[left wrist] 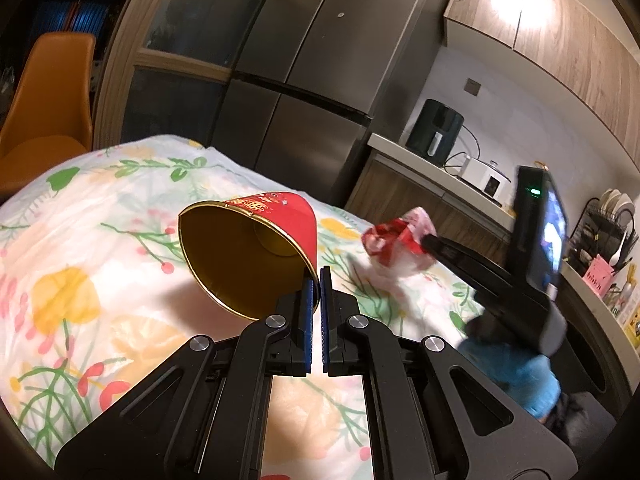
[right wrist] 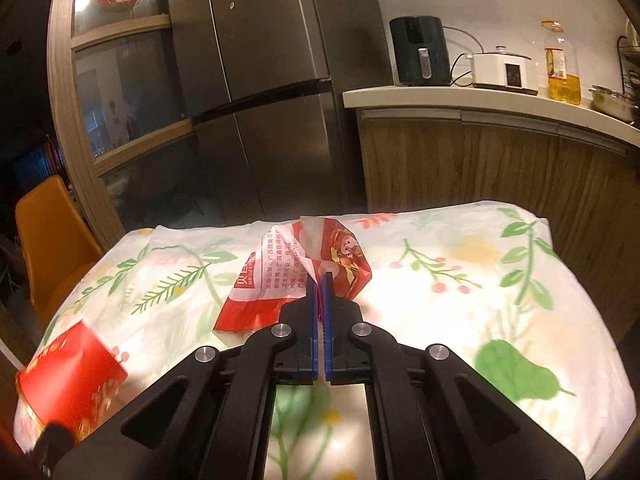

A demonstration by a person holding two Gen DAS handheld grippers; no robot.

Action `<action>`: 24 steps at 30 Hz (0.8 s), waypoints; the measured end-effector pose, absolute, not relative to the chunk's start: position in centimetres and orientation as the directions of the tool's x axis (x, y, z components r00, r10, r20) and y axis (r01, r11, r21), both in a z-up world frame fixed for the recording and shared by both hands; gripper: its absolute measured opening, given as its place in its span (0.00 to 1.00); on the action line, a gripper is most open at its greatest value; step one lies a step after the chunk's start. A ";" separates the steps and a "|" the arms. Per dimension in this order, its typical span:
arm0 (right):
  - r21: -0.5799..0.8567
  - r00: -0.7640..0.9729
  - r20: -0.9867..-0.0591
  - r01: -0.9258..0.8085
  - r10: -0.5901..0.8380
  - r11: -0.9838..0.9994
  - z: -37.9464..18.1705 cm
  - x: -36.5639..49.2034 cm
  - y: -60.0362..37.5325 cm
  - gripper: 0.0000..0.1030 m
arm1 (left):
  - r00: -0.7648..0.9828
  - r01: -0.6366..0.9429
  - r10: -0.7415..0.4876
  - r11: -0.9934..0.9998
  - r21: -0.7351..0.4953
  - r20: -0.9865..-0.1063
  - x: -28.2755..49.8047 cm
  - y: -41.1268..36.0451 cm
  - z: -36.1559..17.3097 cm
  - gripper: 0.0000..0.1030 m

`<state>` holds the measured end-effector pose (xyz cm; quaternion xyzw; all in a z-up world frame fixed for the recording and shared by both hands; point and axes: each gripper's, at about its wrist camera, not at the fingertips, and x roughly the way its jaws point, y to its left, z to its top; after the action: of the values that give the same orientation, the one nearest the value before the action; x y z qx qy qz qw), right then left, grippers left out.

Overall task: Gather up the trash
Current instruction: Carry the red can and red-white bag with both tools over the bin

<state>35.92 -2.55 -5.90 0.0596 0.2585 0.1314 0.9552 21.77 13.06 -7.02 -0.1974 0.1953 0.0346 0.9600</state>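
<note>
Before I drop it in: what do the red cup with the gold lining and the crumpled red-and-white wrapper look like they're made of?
Red cup with gold lining: probably coated paper; thin rolled rim, matte gold interior, printed red outside.
Crumpled red-and-white wrapper: thin plastic film, glossy; sharp creases, translucent white panel with print. Foil lining can't be ruled out.

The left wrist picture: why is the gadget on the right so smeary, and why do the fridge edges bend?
Left wrist view: the right hand-held gripper and its red wrapper are motion-blurred; the fridge bows from fisheye distortion; glare whitens the upper cabinet. Right wrist view: the wrapper is sharp, the red paper cup at lower left blurred.
</note>
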 end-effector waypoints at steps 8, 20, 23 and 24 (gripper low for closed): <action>0.208 0.864 -0.413 -0.220 0.289 0.953 -3.2 30.7 -7.3 0.03 | 0.934 -0.102 -0.021 0.941 -0.322 -0.357 20.9 11.1 -4.9 0.02; 0.200 0.914 -0.358 -0.123 0.189 0.972 -0.7 24.8 -16.1 0.03 | 0.934 0.034 -0.129 0.960 -0.278 -0.332 20.3 4.0 -2.1 0.02; 0.199 0.925 -0.349 -0.082 0.149 0.976 -0.4 23.8 -18.3 0.03 | 0.928 0.082 -0.172 0.960 -0.269 -0.329 20.4 1.7 -1.6 0.02; 0.199 0.929 -0.345 -0.068 0.135 0.978 -0.3 23.5 -19.1 0.03 | 0.926 0.098 -0.186 0.959 -0.266 -0.328 20.4 0.8 -1.5 0.02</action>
<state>23.46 -19.10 -0.28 0.0924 0.1814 0.0517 0.9777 20.36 0.85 -1.48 -0.1230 0.1776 -0.0729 0.9737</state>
